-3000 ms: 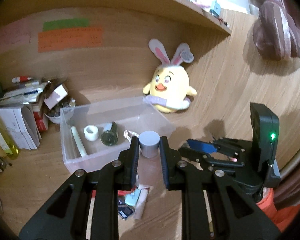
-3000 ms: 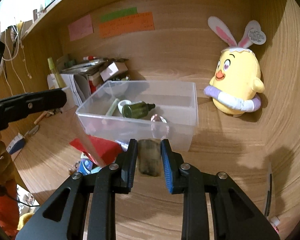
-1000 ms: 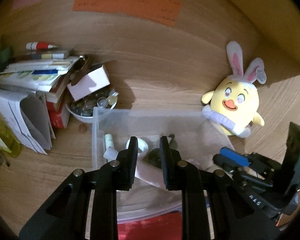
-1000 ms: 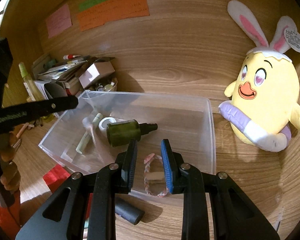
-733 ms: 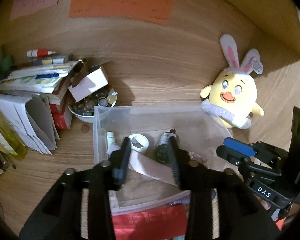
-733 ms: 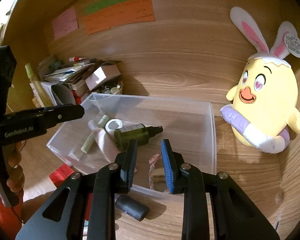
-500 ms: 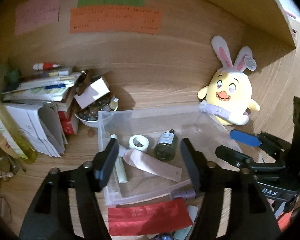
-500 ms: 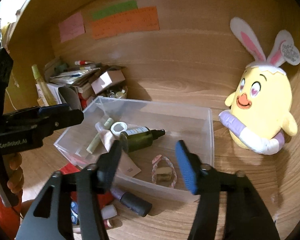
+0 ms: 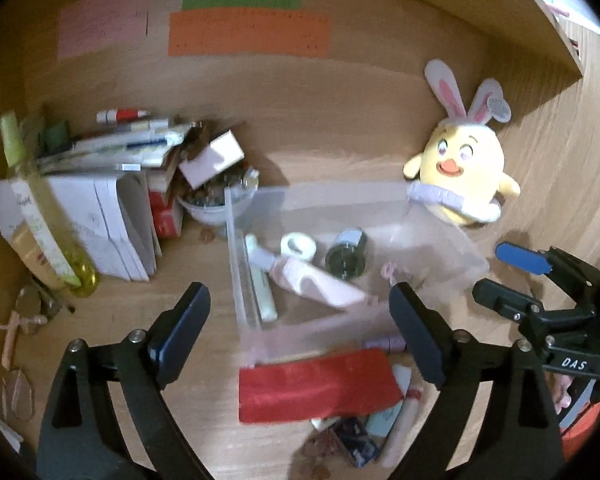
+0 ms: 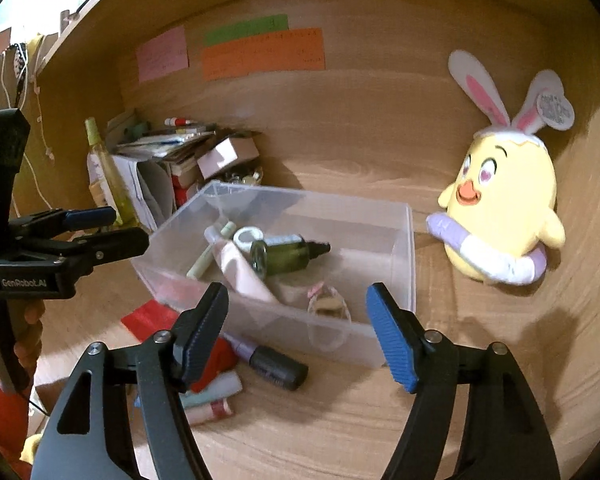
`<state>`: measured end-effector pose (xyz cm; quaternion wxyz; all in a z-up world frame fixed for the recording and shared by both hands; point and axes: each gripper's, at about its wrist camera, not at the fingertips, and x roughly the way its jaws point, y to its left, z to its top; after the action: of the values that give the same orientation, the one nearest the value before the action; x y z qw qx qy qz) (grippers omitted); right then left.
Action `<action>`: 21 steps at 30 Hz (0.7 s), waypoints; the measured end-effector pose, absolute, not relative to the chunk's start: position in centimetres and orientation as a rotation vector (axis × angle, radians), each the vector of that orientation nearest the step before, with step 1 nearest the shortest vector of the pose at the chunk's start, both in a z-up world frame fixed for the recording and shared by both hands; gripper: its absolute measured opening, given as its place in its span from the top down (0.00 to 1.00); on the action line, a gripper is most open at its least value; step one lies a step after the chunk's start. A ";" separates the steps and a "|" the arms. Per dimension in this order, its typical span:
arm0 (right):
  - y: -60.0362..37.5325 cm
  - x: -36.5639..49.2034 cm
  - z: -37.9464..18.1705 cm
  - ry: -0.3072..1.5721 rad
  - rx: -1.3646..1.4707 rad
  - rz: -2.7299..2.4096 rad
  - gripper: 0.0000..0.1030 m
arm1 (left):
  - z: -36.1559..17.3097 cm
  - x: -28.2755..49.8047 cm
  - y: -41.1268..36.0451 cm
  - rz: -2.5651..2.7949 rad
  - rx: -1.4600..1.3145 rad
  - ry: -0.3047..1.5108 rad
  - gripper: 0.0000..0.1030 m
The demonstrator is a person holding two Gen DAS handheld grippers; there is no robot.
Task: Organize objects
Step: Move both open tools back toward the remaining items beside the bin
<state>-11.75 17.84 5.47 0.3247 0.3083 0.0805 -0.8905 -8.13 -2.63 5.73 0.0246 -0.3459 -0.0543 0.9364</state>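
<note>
- Left wrist view: the left claw (image 9: 296, 320) hangs above the worktop (image 9: 148, 320) with its jaws wide apart and nothing between them.
- Under it sits the clear bin (image 9: 236, 264), holding a green stick (image 9: 260, 276), a tape roll (image 9: 298, 244), a dark bottle (image 9: 346, 256), a pink tube (image 9: 316, 282) and a small braided band (image 9: 390, 272).
- Just in front of the bin lie loose things not yet put away: a red packet (image 9: 316, 384), a purple pen (image 9: 384, 345) against the bin's front wall, and a blurred heap of small items I can't sort out.
- The right claw (image 9: 504, 276) shows at the right edge, also spread, near the bin's corner.
- The plush chick (image 9: 460, 172) leans at the back, touching the bin's far corner. Books and a bowl are stacked left of the bin.
- Right wrist view: the right claw (image 10: 298, 328) is spread too and empty, poised over the bin's (image 10: 408, 248) near wall.
- The pen (image 10: 268, 360) lies on the worktop just outside that wall, close below the claw. The packet (image 10: 148, 320) and some rolled tubes lie to its left.
- The left claw (image 10: 112, 226) hovers at the left, level with the bin's edge.
- My reading: both claws are between picks, and the pen looks the handiest next item. That calls for lowering, straddling the pen's barrel crosswise and keeping clear of the bin wall.
</note>
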 end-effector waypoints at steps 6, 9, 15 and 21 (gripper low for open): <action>17.8 -11.1 3.3 0.225 0.879 -2.303 0.34 | 3.3 -6.9 -2.7 2.852 -1.157 -0.142 0.11; 17.5 -11.2 2.0 0.223 0.927 -2.300 0.34 | 1.8 -6.6 -2.8 2.844 -1.224 -0.129 0.11; 16.0 -11.8 0.1 0.219 1.000 -2.265 0.34 | -0.6 -6.7 -4.0 2.796 -1.317 -0.210 0.11; 14.7 -12.8 -1.2 0.214 1.060 -2.257 0.41 | -1.7 -7.9 -3.8 2.757 -1.349 -0.260 0.11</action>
<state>-12.80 14.68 -1.17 0.3140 0.4020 0.0812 -0.8563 -7.87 -3.82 -1.67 0.0307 -0.4377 -0.0842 0.8947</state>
